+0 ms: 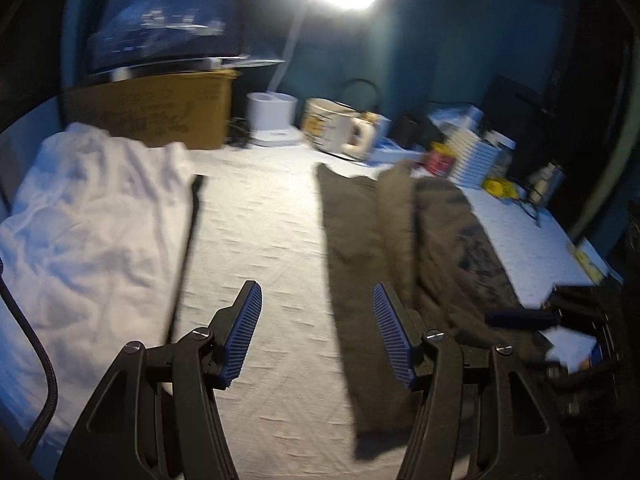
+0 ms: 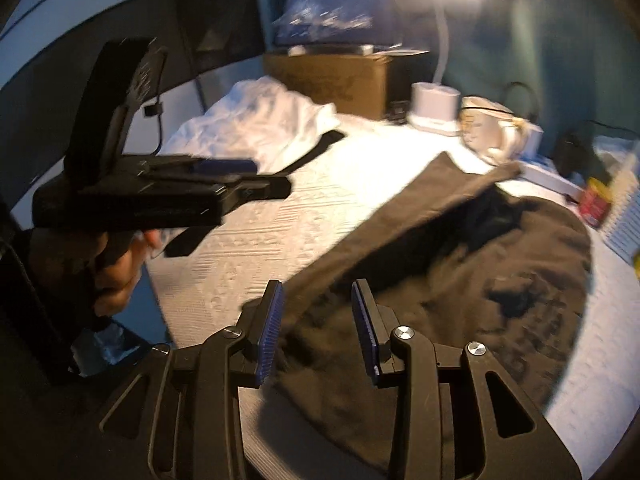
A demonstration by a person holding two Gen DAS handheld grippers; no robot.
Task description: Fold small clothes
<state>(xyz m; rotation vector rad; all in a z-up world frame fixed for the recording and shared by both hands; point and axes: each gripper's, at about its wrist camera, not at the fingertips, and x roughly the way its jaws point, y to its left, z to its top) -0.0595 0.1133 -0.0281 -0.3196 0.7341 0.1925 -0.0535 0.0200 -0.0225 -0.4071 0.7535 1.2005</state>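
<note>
A dark brown garment (image 1: 404,264) lies partly folded on the white textured table cover (image 1: 264,240), right of centre; it also shows in the right wrist view (image 2: 460,280). A white garment (image 1: 88,216) lies crumpled at the left, and in the right wrist view (image 2: 256,124) at the back. My left gripper (image 1: 318,328) is open and empty above the cover, just left of the brown garment's edge. My right gripper (image 2: 318,320) is open and empty over the brown garment's near corner. The left gripper's body (image 2: 160,192) shows in the right wrist view, held by a hand.
A cardboard box (image 1: 160,112) with a monitor (image 1: 164,28) on it stands at the back left. A white lamp base (image 1: 272,116), a mug (image 1: 340,128), a red can (image 1: 440,160), stacked white boxes (image 1: 476,156) and small clutter line the back right.
</note>
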